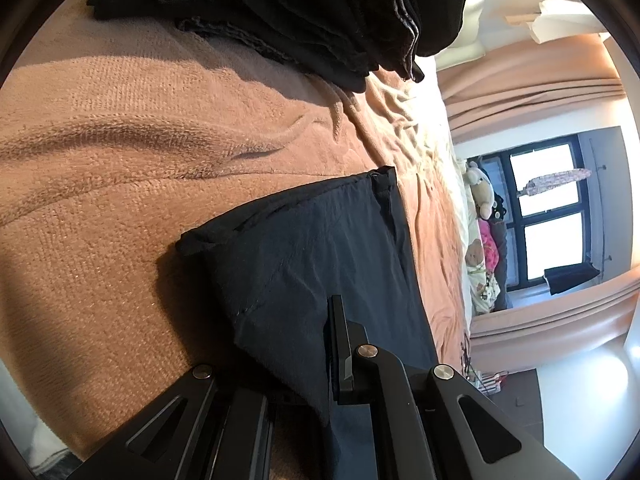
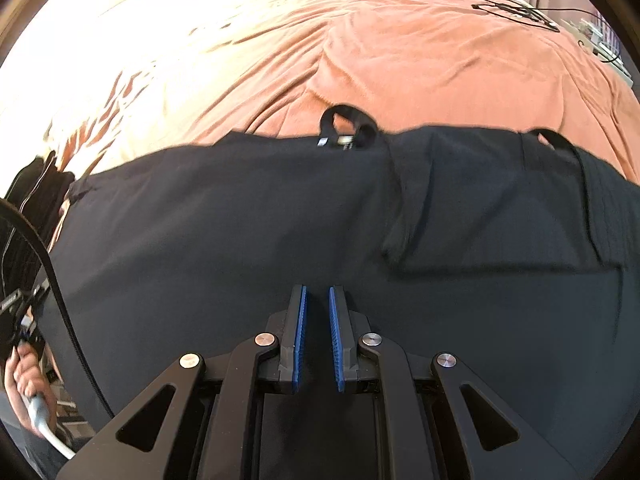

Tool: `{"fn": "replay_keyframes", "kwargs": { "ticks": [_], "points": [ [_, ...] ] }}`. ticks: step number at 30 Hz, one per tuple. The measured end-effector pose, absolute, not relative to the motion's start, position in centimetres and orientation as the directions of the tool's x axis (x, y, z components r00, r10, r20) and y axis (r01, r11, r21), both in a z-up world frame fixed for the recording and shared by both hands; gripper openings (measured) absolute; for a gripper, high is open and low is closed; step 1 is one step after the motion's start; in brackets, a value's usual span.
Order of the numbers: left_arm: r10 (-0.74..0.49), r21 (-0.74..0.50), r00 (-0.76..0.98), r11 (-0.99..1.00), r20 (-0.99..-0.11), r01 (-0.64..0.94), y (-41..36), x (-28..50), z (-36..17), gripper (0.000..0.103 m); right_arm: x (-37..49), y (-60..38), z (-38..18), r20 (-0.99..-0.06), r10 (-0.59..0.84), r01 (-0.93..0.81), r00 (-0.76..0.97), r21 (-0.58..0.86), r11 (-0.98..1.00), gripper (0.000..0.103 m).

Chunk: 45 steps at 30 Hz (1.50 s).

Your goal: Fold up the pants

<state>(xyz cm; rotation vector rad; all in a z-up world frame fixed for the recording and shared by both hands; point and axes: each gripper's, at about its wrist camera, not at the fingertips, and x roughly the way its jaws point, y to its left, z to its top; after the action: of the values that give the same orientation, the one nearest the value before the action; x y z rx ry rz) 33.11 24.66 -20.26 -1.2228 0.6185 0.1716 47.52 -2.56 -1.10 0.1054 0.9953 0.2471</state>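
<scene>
Dark navy pants (image 2: 280,220) lie spread across the salmon blanket (image 2: 400,52), waistband and belt loops (image 2: 348,124) at their far edge, and one part is folded over at the right. My right gripper (image 2: 317,292) hovers over the middle of the cloth. Its blue pads (image 2: 300,328) are nearly together with nothing between them. In the left wrist view an end of the pants (image 1: 312,240) is lifted off the blanket (image 1: 120,140), and my left gripper (image 1: 322,312) is shut on it. The cloth drapes over and hides one finger.
A stack of folded dark clothes (image 1: 320,12) sits on the bed beyond the pants and shows at the left edge (image 2: 36,184) of the right wrist view. A hand (image 2: 24,380) holds the other gripper there. A black cable (image 2: 516,10) lies at the far right. Plush toys (image 1: 480,192) sit by the window (image 1: 548,216).
</scene>
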Motion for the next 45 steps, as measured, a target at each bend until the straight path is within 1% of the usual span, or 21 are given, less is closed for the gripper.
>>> {"fn": "replay_keyframes", "kwargs": {
  "ticks": [6,20,23,28,32,36,38,42,45],
  "points": [
    [-0.192,-0.818,0.82,0.351,-0.539,-0.455,24.5,33.4,-20.2,0.004,51.1,-2.3,-1.4,-0.824,0.248,-0.121,0.51,0.217,0.969,0.008],
    [-0.201,-0.819,0.819,0.356,-0.537,-0.45,24.5,33.6,-20.5,0.004,56.7,-0.1,-1.2,-0.831,0.15,-0.1,0.536,0.114,0.988,0.007],
    [-0.203,-0.824,0.823,0.351,-0.531,-0.445,24.5,33.5,-20.5,0.003,56.9,-0.2,-1.1,-0.834,0.153,-0.089,0.531,0.125,0.988,0.007],
    [-0.199,-0.827,0.829,0.358,-0.522,-0.435,24.6,33.3,-20.2,0.002,55.0,-0.3,0.2,-0.833,0.185,-0.105,0.522,0.152,0.983,0.007],
    [-0.201,-0.833,0.843,0.38,-0.499,-0.402,24.4,33.2,-19.2,0.002,51.8,-0.9,1.6,-0.81,0.27,-0.178,0.521,0.206,0.962,0.008],
    [-0.213,-0.846,0.867,0.412,-0.451,-0.339,24.1,33.4,-17.3,0.002,48.6,-1.4,0.5,-0.817,0.301,-0.206,0.492,0.226,0.952,0.008],
    [-0.212,-0.839,0.871,0.44,-0.444,-0.32,23.8,33.7,-15.9,0.002,47.1,-1.4,-0.2,-0.824,0.303,-0.214,0.48,0.224,0.951,0.008],
    [-0.231,-0.846,0.892,0.471,-0.39,-0.248,22.6,34.0,-12.9,0.002,44.3,-1.4,-1.2,-0.825,0.322,-0.235,0.464,0.237,0.943,0.008],
    [-0.246,-0.856,0.897,0.467,-0.367,-0.222,21.7,34.5,-11.2,0.002,42.3,-0.8,-1.7,-0.821,0.339,-0.258,0.46,0.242,0.935,0.008]
  ]
}}
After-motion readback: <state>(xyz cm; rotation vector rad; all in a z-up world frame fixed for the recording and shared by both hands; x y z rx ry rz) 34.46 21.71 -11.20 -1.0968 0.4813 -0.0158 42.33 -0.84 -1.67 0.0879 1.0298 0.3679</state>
